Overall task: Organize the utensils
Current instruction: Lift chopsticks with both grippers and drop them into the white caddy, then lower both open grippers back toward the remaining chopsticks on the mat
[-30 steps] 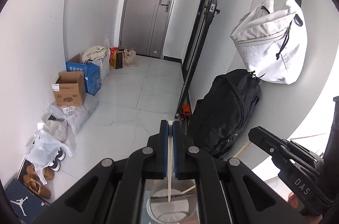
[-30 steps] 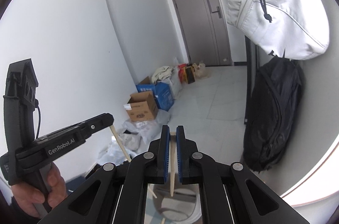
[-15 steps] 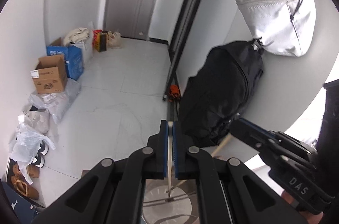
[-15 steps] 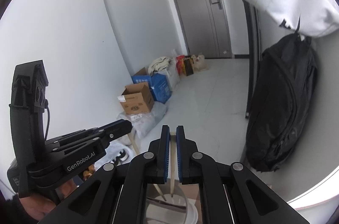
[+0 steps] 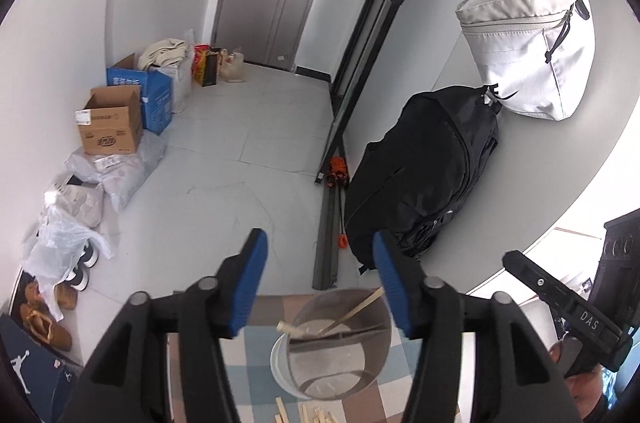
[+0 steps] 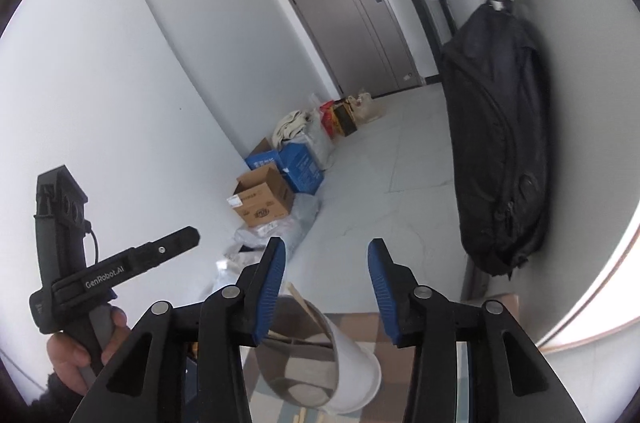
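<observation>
A clear round cup stands on the checked tablecloth, just below and ahead of both grippers. Two wooden chopsticks lean inside it, one end poking over the rim. My left gripper hangs above the cup with its jaws opening and nothing between the blue pads. In the right wrist view the cup appears tilted and a chopstick sticks out of it. My right gripper is above it, jaws opening and empty. Several more chopsticks lie on the cloth in front of the cup.
A black backpack leans on the right wall under a hanging white bag. Cardboard boxes, plastic bags and shoes line the left wall. A dark door rail runs along the floor. A hand grips the left tool.
Both grippers were shut on a chopstick each; both have sunk toward the cup and opened, and the chopsticks now rest inside it.
</observation>
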Available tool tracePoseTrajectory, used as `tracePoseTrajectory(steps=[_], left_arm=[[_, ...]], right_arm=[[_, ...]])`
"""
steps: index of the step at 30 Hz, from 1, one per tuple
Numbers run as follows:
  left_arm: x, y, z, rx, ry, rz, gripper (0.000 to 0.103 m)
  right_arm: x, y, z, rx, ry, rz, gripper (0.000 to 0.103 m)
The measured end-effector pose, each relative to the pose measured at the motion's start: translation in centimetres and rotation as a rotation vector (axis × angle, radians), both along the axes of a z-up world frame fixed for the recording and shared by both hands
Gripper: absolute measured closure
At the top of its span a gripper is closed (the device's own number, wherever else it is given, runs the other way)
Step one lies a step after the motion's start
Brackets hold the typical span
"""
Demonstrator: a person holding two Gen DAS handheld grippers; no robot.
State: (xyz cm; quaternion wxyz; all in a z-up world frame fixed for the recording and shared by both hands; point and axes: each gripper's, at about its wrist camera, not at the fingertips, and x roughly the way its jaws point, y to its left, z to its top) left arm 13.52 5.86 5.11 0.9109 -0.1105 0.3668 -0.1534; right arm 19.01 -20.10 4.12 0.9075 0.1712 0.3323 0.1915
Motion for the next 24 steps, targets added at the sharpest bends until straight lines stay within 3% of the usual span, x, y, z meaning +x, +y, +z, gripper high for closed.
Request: tracePoseTrajectory(steps=[4,9,15,24], left_arm=[[-2.1,-0.3,0.2,0.065,-0.009,0.031,0.044],[-4.0,0.1,-0.3,0.05,-0.001,0.068,0.036],[-6.4,1.3,-2.2,0.011,0.014,0.144,0.023],[-8.4,3.5,-6.3,0.033,0.022,0.289,0.023]], right_arm=[[-2.0,-1.3,0.4,0.007,0.017,0.006,0.051],[-4.7,-1.5,1.2,0.017,0.025,0.052,0.034],[-6.9,-0.4,-0.3,-0.007,0.075,0.12,0.034],[-9.0,2.8,-6.9,-0.077,0.238,0.227,0.034]])
